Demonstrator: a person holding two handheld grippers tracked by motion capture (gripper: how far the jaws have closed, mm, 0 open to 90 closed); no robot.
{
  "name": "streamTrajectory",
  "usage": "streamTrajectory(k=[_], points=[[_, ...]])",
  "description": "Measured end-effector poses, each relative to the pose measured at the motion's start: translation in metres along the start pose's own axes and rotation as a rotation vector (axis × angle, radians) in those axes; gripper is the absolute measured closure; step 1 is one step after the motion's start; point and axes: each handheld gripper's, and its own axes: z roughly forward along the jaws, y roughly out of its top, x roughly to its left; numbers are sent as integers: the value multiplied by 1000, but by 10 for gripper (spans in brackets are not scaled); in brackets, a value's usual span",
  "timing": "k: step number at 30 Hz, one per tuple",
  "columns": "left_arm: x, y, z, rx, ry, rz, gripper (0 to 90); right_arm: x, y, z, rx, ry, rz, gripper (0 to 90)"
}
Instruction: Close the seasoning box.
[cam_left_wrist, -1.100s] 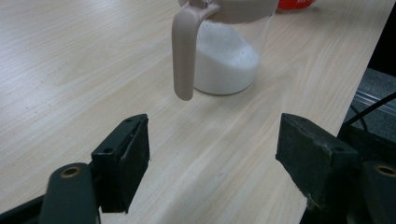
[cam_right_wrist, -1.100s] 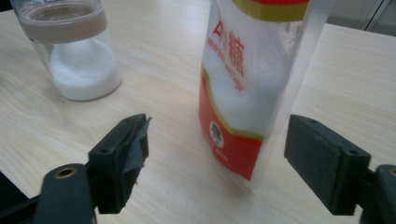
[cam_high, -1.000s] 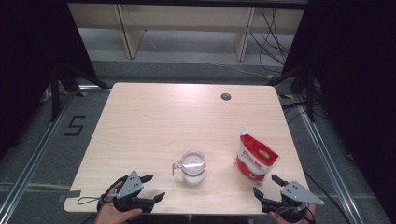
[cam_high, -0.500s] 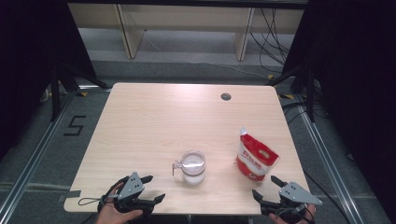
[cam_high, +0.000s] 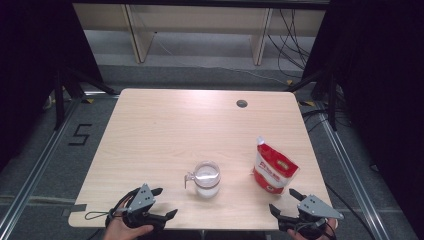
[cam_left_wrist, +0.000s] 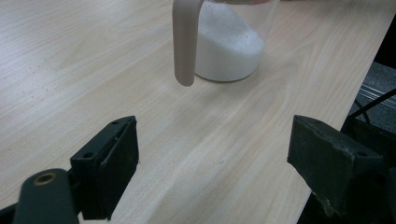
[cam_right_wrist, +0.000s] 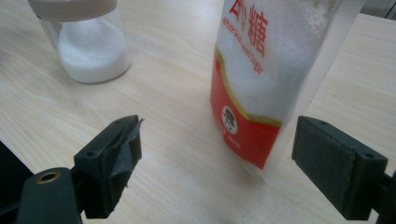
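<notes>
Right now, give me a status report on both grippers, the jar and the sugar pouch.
Left gripper open, empty, jaws just widened. Right gripper open, empty. Clear glass jar of white sugar upright; red-and-white sugar pouch standing beside it. Nothing between.

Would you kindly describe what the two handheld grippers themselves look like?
Both the left gripper and right gripper are black, two-jawed tools, each topped by a grey three-cornered plate with small holes. Flat dark pads line the jaws. A thin black cable loops from the left one.

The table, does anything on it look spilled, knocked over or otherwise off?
Nothing stands out. The jar of white granules stands upright near the front edge of the table, with no grains around it. The red and white sugar pouch stands upright to its right, its top open. Both grippers are clear of them.
</notes>
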Motion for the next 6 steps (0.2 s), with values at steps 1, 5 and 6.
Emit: streamTrajectory(k=[1, 5, 6], points=[[0, 0, 0, -4, 0, -5, 160, -2, 0, 1, -8, 0, -29, 164], [3, 0, 0, 4, 1, 27, 157, 0, 0, 0, -3, 0, -5, 164], [3, 0, 0, 4, 1, 27, 157, -1, 0, 0, -6, -5, -17, 164]])
